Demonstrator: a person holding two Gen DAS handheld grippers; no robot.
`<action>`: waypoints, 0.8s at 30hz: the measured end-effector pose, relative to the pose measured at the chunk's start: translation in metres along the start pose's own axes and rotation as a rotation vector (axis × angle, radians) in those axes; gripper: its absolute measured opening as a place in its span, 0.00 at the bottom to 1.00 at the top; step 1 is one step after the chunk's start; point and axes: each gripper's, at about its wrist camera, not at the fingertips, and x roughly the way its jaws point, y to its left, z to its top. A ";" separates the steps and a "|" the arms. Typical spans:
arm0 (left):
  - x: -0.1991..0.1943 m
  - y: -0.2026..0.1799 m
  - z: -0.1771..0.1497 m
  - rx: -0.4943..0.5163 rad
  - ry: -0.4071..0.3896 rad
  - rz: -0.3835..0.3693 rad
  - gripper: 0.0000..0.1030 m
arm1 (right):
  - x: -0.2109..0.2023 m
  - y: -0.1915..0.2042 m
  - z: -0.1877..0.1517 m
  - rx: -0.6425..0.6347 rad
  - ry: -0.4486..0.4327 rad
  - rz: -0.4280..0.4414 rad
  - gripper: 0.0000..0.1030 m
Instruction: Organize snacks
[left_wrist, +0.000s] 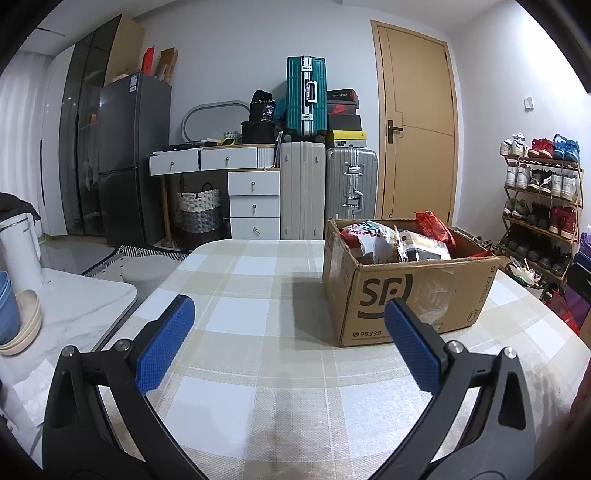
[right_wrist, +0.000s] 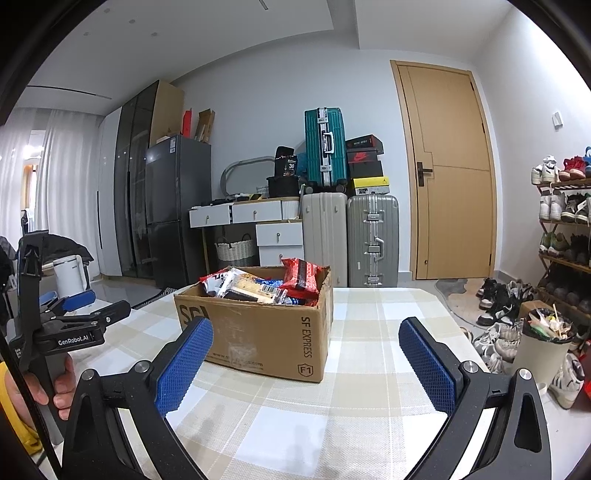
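Note:
A brown SF Express cardboard box (left_wrist: 402, 291) stands on the checked tablecloth (left_wrist: 251, 280), filled with several snack packets (left_wrist: 402, 240), red, white and dark. In the right wrist view the box (right_wrist: 266, 332) sits ahead, left of centre, with snack packets (right_wrist: 266, 284) heaped in it. My left gripper (left_wrist: 290, 317) is open and empty, low over the cloth, with the box ahead to its right. My right gripper (right_wrist: 306, 338) is open and empty, in front of the box. The left gripper (right_wrist: 79, 301) also shows at the left edge of the right wrist view, held in a hand.
A white marble side table (left_wrist: 74, 314) on the left holds stacked bowls (left_wrist: 18, 321) and a white kettle (left_wrist: 18, 251). A bin (right_wrist: 543, 347) and a shoe rack (right_wrist: 565, 236) stand to the right of the table. Suitcases (left_wrist: 325, 188) and a door (left_wrist: 417, 122) are behind.

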 end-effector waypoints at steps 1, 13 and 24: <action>0.001 -0.001 0.000 0.000 0.004 -0.001 0.99 | 0.000 0.000 0.000 -0.002 0.002 0.001 0.99; -0.007 0.001 0.000 -0.015 0.021 -0.004 0.99 | 0.001 0.000 0.001 -0.005 0.004 0.000 0.99; -0.009 0.007 0.002 -0.020 0.019 -0.001 0.99 | 0.001 0.000 0.000 -0.005 0.006 -0.001 0.99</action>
